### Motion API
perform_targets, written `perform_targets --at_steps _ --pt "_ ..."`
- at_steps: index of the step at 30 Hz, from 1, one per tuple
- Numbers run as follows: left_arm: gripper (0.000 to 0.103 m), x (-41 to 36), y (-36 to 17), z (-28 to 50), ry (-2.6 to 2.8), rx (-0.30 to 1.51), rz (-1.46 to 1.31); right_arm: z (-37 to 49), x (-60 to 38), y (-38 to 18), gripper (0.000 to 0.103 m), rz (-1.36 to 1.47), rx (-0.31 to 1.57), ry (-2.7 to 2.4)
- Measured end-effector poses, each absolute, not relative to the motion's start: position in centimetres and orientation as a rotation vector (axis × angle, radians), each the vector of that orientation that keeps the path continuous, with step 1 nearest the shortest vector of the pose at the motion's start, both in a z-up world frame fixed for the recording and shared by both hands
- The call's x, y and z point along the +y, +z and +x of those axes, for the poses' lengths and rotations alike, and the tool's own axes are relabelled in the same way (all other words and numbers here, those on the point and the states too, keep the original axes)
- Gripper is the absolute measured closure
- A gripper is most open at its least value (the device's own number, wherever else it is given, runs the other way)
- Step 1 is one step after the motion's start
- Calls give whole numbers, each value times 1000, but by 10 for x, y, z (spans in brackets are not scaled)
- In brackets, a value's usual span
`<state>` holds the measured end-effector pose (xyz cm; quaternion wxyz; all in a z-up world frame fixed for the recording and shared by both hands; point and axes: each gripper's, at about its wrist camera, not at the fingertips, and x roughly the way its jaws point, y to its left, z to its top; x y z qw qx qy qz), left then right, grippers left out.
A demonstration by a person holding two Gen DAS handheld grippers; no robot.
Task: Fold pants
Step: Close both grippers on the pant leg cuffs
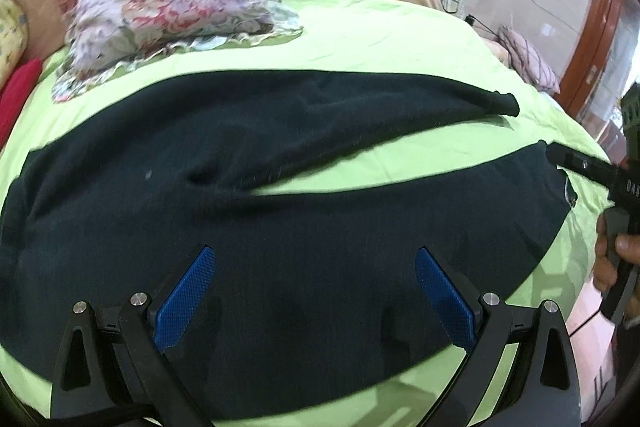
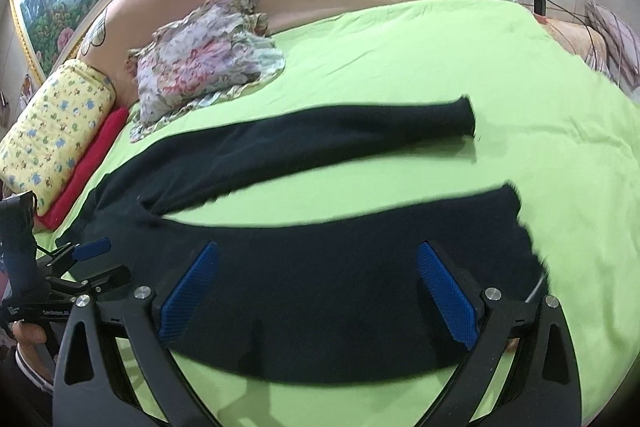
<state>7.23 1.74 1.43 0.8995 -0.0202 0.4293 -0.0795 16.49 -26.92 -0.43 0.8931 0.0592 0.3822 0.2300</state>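
We have both grippers hovering over the near leg of the pants (image 1: 280, 227), and we read that placement as a setup for the first fold: one tool toward the waist end, the other toward the cuff, so the near leg can be lifted evenly and laid over the far one. Our left gripper (image 1: 316, 299) has its blue pads (image 1: 186, 297) spread wide with nothing between them, the dark cloth lying flat just beyond the fingertips. Our right gripper (image 2: 318, 293) is likewise released, its pads (image 2: 448, 295) apart and empty, with the near leg running across under and ahead of them and its cuff off past the right fingertip. The pants are dark, nearly black, soft and knit-looking, spread on the green sheet (image 2: 400, 67) with the two legs splayed in a narrow V, a wedge of sheet showing between them. The far leg tapers to a slightly curled cuff well beyond both fingers. A floral cloth (image 2: 208, 67) sits farther off, clear of our work.
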Motion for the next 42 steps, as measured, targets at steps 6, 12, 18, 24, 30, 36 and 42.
perform_targets --at_steps 6,12,18,24,30,36,42 --pt "3 18 26 110 -240 902 7 208 -290 10 4 173 817 481" --pt "3 26 40 158 -299 918 20 259 -318 20 18 234 868 460" --pt "3 29 44 214 -344 937 61 305 -335 20 36 222 933 418" --pt "3 22 32 269 -418 1005 144 340 -338 -2 42 208 1036 411" --pt "3 0 21 306 -540 1052 258 369 -338 -25 44 223 1138 438" --pt "3 -18 -4 347 -602 1144 314 382 -330 -34 77 201 1187 517" --pt "31 -20 -32 359 -658 1266 271 375 -326 -22 95 160 1136 556"
